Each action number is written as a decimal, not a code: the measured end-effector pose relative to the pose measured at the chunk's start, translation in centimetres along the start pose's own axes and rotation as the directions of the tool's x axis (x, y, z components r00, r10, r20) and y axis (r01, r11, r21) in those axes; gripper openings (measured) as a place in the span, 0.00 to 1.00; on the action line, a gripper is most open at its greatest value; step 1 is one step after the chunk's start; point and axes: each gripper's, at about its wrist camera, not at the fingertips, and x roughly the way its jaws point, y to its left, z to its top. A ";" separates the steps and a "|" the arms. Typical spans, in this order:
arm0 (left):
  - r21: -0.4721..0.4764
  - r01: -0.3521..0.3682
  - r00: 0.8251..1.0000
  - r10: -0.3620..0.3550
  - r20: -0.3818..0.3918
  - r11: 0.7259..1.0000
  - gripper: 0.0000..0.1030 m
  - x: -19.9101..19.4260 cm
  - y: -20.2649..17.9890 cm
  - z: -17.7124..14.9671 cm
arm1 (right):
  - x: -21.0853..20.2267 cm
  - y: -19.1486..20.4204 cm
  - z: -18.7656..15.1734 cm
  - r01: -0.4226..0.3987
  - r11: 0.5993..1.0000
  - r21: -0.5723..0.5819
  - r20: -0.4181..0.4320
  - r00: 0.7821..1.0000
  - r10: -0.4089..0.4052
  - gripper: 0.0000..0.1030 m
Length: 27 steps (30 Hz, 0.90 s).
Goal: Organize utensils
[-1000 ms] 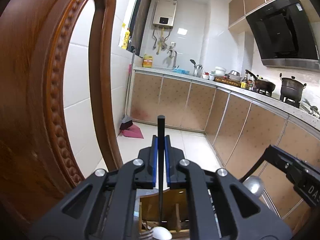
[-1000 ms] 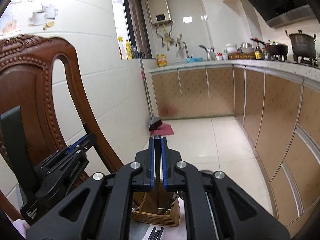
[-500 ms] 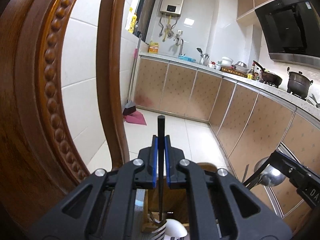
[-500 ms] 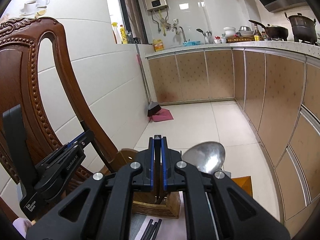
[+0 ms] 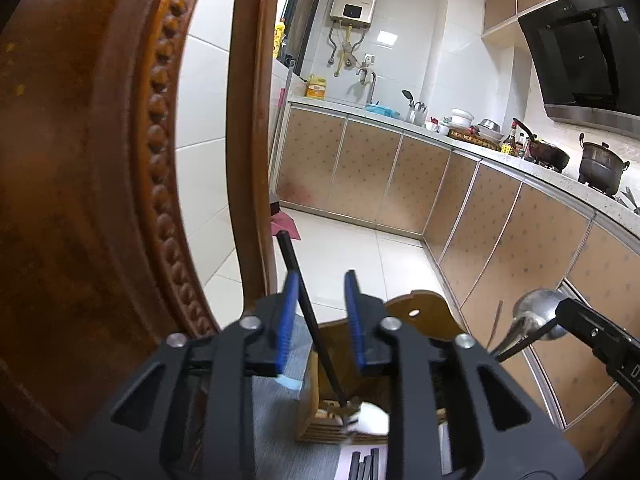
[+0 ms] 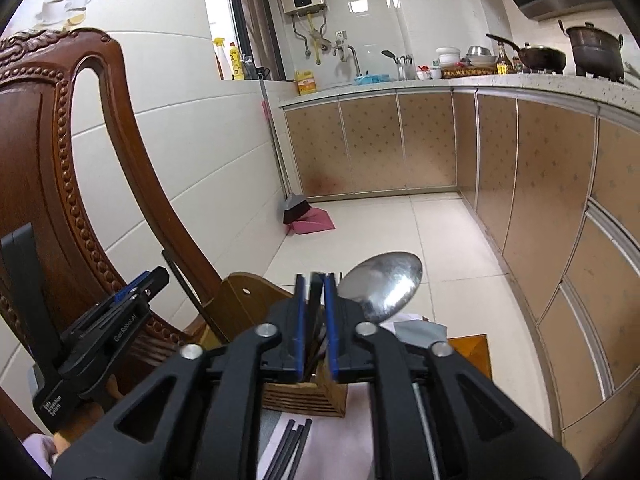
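My left gripper (image 5: 319,282) is open above the wooden utensil holder (image 5: 404,320). A black chopstick (image 5: 304,300) leans loose between its fingers, its lower end in the holder beside a white spoon (image 5: 372,420). My right gripper (image 6: 316,280) is shut on the handle of a metal spoon (image 6: 384,284), bowl up, over the holder (image 6: 248,308). The spoon also shows in the left wrist view (image 5: 536,312). The left gripper shows in the right wrist view (image 6: 136,284), with the chopstick (image 6: 188,288) beside it.
A carved wooden chair back (image 5: 100,200) stands close on the left. Several black chopsticks (image 6: 292,448) lie on a cloth in front of the holder. Kitchen cabinets (image 6: 540,180), a tiled floor, and a broom with a pink dustpan (image 6: 308,220) lie beyond.
My left gripper has opened and released the black chopstick, which now leans left in the holder. My right gripper has lowered the metal spoon toward the holder.
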 end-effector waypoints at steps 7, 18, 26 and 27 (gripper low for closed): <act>0.073 -0.023 1.000 0.022 0.019 0.997 0.38 -5.3 -0.7 -1.6 | -5.4 0.1 -1.3 -0.026 0.999 -0.036 0.055 0.998 0.028 0.27; 0.207 -0.009 0.932 0.084 -0.353 0.978 0.42 -10.3 -0.6 -13.7 | -0.6 -0.3 -15.7 -0.113 0.993 0.035 -0.450 0.886 0.116 0.27; 0.134 0.018 0.839 0.058 -0.542 0.991 0.44 -10.4 2.3 -18.2 | 4.5 3.2 -20.8 -0.054 0.996 -0.066 -0.633 0.774 0.000 0.27; 0.118 0.014 0.828 0.055 -0.558 0.993 0.45 -10.4 2.7 -18.6 | 4.6 3.6 -20.7 -0.047 0.995 -0.094 -0.626 0.780 -0.022 0.27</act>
